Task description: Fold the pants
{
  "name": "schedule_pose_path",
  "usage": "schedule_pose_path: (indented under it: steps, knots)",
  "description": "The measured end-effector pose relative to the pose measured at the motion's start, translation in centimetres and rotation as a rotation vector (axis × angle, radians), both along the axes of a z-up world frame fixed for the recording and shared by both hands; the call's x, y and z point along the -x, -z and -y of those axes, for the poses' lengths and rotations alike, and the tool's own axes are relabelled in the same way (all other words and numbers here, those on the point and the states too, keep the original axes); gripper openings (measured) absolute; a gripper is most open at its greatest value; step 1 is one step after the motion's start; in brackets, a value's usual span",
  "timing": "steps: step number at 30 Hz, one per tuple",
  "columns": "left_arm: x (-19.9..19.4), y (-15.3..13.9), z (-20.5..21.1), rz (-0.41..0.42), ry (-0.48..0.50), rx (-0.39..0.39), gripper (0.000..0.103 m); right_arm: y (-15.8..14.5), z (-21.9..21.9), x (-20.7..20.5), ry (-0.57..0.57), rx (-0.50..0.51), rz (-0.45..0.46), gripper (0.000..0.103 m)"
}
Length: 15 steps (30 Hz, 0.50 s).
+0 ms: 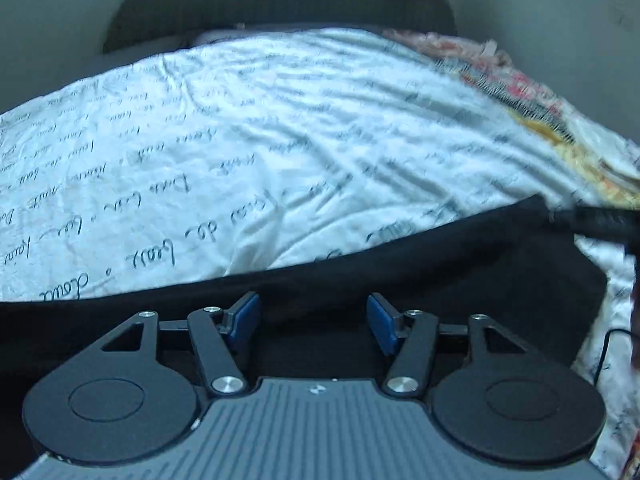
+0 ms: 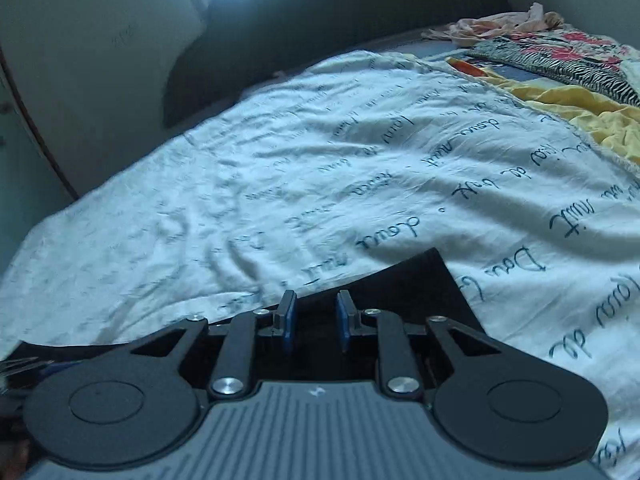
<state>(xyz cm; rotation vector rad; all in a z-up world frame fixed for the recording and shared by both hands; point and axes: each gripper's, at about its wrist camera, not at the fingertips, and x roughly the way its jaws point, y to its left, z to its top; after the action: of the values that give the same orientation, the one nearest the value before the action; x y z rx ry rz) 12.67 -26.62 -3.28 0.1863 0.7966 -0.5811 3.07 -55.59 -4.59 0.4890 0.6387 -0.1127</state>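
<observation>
The black pants [image 1: 460, 264] lie flat on a white sheet and run across the lower part of the left wrist view. My left gripper [image 1: 313, 318] hovers over them with its blue pads [image 1: 245, 320] wide apart and nothing between them. In the right wrist view one corner of the pants [image 2: 424, 280] points away from me. My right gripper [image 2: 316, 318] sits over their near edge, its pads [image 2: 287, 320] a narrow gap apart and not pressing on the cloth. A blurred black piece [image 1: 596, 222] at the pants' far right corner looks like part of the other gripper.
The white sheet [image 2: 280, 184] printed with dark cursive writing covers the bed. Colourful patterned and yellow cloths [image 2: 568, 80] and a pink garment [image 2: 500, 24] lie at the far right. A dark headboard [image 2: 320, 20] and pale walls stand behind. A thin black cable [image 1: 605, 344] hangs at the right.
</observation>
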Motion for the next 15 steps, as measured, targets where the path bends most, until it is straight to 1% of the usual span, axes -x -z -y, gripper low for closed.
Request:
schedule_pose_path:
  steps: [1,2,3,4,6,7,8,9,10,12,15]
  knots:
    - [0.2,0.0,0.1,0.014,0.009,-0.007,0.068,0.0,0.0,1.0,-0.029,-0.036,0.017,0.025]
    - [0.3,0.3,0.6,0.028,0.015,-0.033,0.069,0.1,-0.1,1.6,-0.065,-0.072,0.025,0.033]
    - [0.2,0.8,1.1,0.034,0.012,-0.068,0.068,0.5,-0.2,1.9,-0.096,-0.096,0.017,0.049]
    - [0.2,1.1,1.3,0.032,0.008,-0.079,0.067,0.9,-0.4,2.1,-0.091,-0.089,-0.005,0.056]
    - [0.7,0.8,1.0,0.038,0.005,-0.055,0.067,1.2,0.0,3.4,0.004,-0.029,-0.007,0.057]
    - [1.0,0.3,0.5,0.036,0.018,-0.026,0.068,0.8,0.4,4.5,0.069,-0.023,0.007,0.057]
    - [1.3,-0.1,0.1,0.032,0.027,-0.003,0.070,0.3,0.8,5.8,0.116,-0.036,0.036,0.059]
    - [1.4,-0.4,-0.1,0.026,0.030,0.007,0.072,-0.3,1.4,7.8,0.146,-0.070,0.077,0.060]
    - [1.5,-0.8,-0.3,0.019,0.028,0.013,0.073,-0.6,2.0,9.3,0.152,-0.115,0.104,0.061]
    - [1.6,-1.4,-0.8,-0.002,0.033,0.037,0.077,-0.6,3.0,11.6,0.128,-0.222,0.115,0.066]
    - [1.7,-2.1,-1.0,-0.034,0.040,0.076,0.080,0.7,3.5,13.1,0.055,-0.361,0.072,0.067]
